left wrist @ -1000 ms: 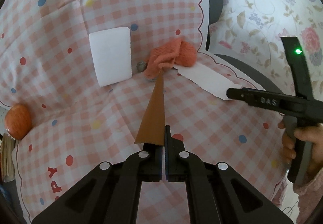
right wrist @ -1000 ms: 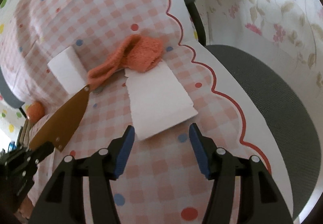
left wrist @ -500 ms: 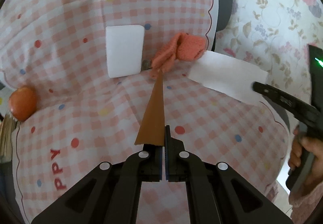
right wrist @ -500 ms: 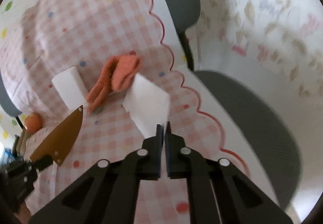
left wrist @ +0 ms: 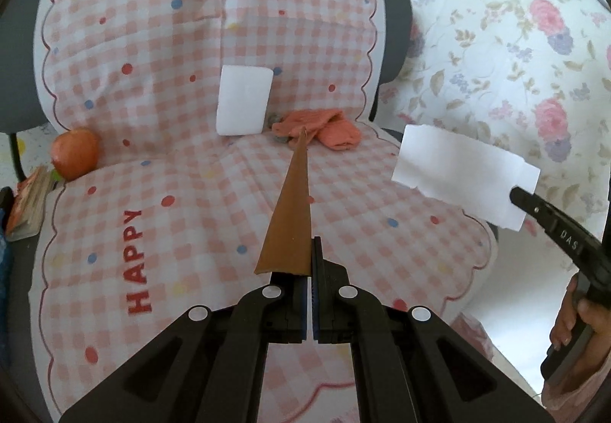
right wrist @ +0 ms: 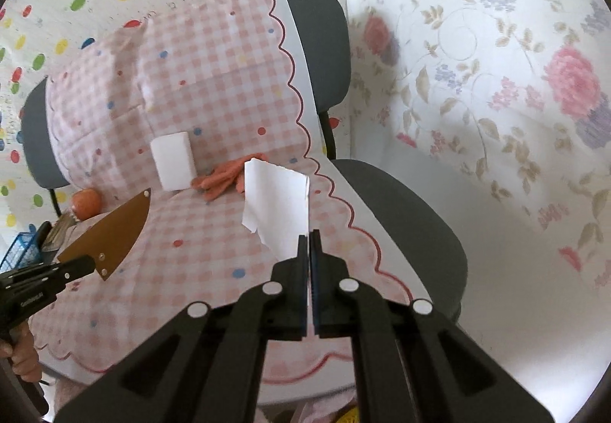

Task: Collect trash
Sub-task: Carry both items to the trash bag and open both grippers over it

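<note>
My right gripper is shut on a torn white paper and holds it in the air above the chair seat; the paper also shows in the left wrist view. My left gripper is shut on a brown knife-shaped blade that points at an orange sock at the back of the seat; the blade also shows in the right wrist view. A white sponge block leans against the chair back. A small grey thing lies by the sock.
The chair carries a pink checked cushion reading HAPPY. An orange fruit sits at the seat's left edge, with books beyond it. A floral cloth lies to the right. A blue basket is at far left.
My right gripper shut on the white paper and lifted it off the seat. Both grippers drew back from the chair, and the blade tip came away from the sock.
</note>
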{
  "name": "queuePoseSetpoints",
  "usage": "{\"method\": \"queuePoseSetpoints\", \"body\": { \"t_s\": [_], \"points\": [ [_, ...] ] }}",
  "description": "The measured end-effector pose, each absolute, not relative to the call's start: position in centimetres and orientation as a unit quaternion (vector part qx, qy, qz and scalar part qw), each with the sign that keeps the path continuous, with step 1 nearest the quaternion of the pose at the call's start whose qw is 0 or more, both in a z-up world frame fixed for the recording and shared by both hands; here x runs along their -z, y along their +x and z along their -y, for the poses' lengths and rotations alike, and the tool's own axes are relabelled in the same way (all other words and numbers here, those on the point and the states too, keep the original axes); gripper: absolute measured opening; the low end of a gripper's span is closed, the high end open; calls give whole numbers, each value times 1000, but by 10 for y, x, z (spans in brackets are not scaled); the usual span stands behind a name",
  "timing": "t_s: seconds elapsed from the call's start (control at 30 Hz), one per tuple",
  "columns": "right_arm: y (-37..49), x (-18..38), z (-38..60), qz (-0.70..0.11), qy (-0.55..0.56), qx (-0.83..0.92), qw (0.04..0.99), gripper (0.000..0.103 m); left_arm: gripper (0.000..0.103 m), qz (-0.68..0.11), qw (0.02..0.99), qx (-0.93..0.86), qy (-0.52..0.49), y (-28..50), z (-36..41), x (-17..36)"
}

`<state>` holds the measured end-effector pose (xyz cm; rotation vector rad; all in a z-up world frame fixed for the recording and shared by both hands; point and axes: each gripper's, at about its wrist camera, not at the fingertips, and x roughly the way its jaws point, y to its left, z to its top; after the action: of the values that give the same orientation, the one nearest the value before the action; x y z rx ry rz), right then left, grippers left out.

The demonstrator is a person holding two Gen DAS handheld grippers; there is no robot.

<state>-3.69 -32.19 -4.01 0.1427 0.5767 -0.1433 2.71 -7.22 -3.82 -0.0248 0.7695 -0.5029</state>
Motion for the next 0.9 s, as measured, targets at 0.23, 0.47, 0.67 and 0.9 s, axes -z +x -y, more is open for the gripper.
{"method": "queuePoseSetpoints", "body": {
  "t_s": [0.23, 0.47, 0.67, 0.9],
  "points": [
    [-66, 50, 306, -295, 52, 69, 952, 2, 2, -331, 909, 251, 13, -17, 84, 26],
    [-100, 54, 304, -294, 33, 75, 952, 2, 2, -329, 902, 278, 7, -51, 100, 37],
    [-144, 40, 313, -270, 31, 93, 958, 2, 2, -310, 898, 312, 17, -85, 128, 37],
    [-200, 33, 329, -253, 37, 127, 958, 2, 2, -290, 887, 356, 39, -119, 157, 29]
  ]
}}
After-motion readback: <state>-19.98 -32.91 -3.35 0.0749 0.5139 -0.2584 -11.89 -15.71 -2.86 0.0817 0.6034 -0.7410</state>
